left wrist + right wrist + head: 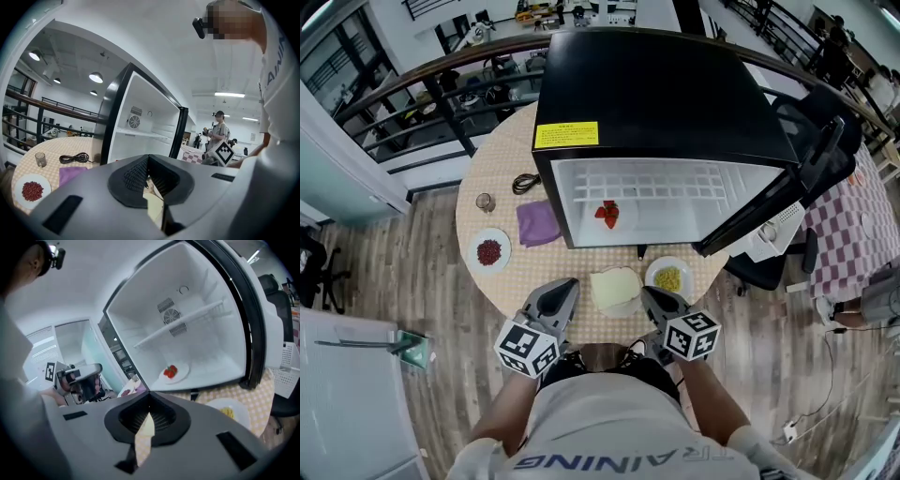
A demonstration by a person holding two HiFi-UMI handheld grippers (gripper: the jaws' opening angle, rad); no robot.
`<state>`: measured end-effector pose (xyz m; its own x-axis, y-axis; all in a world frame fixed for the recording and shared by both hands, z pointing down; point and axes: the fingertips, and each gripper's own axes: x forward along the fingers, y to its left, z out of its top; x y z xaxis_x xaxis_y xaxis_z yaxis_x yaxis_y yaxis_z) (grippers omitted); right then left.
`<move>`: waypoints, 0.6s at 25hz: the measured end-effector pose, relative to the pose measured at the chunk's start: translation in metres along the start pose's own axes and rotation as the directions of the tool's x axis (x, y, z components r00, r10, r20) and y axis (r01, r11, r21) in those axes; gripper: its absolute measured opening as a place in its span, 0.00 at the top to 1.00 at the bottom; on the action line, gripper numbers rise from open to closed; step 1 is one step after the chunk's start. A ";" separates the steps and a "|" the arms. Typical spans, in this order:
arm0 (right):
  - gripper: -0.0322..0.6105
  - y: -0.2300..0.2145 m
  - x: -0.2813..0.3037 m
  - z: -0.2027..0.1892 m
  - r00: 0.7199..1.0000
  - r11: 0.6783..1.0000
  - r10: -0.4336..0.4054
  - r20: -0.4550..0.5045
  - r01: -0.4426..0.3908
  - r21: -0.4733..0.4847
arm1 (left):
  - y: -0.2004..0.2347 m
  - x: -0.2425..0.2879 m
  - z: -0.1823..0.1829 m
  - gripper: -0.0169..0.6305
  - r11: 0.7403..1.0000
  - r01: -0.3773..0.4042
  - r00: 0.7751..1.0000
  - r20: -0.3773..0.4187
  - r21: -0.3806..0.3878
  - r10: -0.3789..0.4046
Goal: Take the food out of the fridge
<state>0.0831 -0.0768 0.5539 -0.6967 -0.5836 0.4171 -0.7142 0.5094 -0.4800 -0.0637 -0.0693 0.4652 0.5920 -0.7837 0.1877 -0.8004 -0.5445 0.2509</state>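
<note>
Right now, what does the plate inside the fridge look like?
The plate is small, round and white, lying flat on the floor of the open fridge, under its wire shelf. Red food, maybe strawberries, sits in its middle. Nothing else touches it.

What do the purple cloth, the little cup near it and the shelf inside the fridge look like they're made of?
Purple cloth: soft fabric, matte, lying slightly rumpled.
Little cup: probably clear glass, since the checked tabletop shows through it; clear plastic is possible.
Fridge shelf: a white grid of thin bars, likely coated wire, though moulded plastic can't be ruled out.
</note>
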 end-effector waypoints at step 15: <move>0.92 0.060 -0.070 0.150 0.917 0.991 0.091 0.389 -0.044 -0.128 | -0.016 0.000 0.060 0.96 0.995 0.002 0.994 0.110 0.103 -0.013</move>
<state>0.0985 -0.1001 0.3804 -0.6775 -0.7346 0.0380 -0.6854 0.6117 -0.3951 -0.0562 -0.0784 0.4039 0.5884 -0.8047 0.0790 -0.8049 -0.5736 0.1521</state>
